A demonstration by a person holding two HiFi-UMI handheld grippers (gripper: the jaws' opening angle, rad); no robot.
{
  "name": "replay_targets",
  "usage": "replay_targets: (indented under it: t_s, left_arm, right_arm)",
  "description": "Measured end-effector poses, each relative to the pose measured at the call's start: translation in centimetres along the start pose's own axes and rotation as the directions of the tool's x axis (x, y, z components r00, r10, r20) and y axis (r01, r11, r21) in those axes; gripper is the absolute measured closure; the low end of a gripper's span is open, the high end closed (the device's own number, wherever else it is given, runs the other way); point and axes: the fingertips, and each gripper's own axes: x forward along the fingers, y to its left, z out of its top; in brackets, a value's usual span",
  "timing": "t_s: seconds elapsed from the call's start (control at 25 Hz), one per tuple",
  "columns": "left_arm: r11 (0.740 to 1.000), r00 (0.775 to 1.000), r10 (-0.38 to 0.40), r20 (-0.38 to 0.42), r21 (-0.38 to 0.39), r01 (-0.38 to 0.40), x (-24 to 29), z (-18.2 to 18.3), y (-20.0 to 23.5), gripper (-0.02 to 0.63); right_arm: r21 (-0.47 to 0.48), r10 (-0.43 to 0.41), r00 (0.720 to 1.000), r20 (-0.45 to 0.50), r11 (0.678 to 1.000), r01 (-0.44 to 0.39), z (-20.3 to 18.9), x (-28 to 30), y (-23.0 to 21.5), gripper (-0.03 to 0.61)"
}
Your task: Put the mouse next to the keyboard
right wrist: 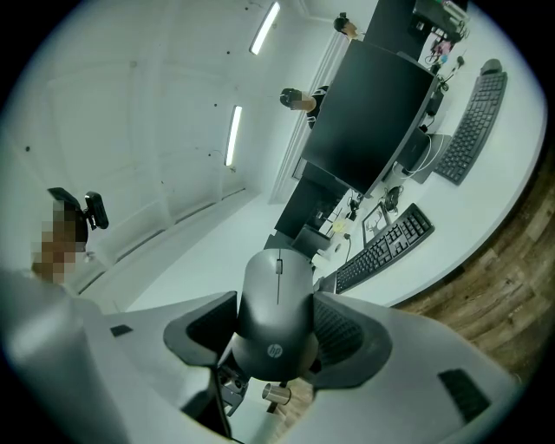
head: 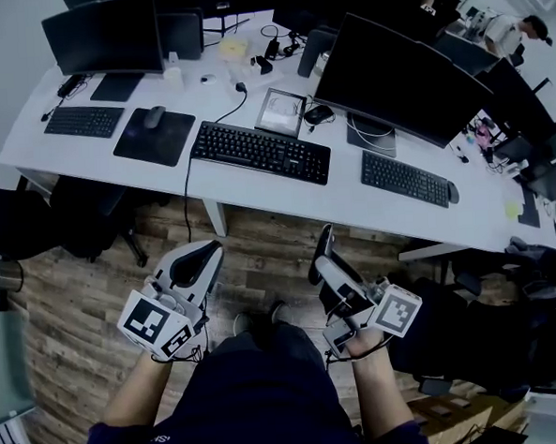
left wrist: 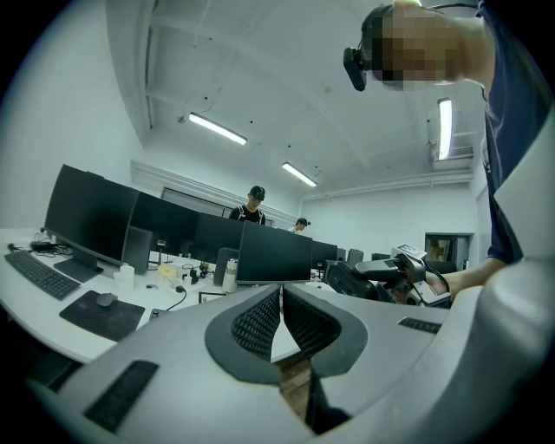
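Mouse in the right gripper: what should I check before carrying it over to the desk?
1. Mouse clamped between right gripper jaws: ok.
2. Left gripper shut, empty: ok.
3. Keyboard in plain sight on the table: ok.
4. Bare table beside the keyboard's right end: ok.
5. Right gripper above the table: not ok, it hangs over the floor.
6. Grip firm enough: cannot tell.

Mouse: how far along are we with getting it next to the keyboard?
Done: the right gripper has its jaws clamped on the mouse. In hand: it is held above the wooden floor, short of the desk; the left gripper is shut and empty. Left: carry the mouse to the desk and set it beside the keyboard.
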Motion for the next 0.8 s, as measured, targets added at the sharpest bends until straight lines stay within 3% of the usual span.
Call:
replay_targets:
  t_s: [0.8]
  left_arm:
    - [1.000,1.000,0.013,-0.022,0.010,-0.013,6.0,0.7,3.2,0.575]
  right_arm:
    - [0.025,0.020,1.000,-0.015,0.999,-0.019,4.6,3.8,-4.0,0.299]
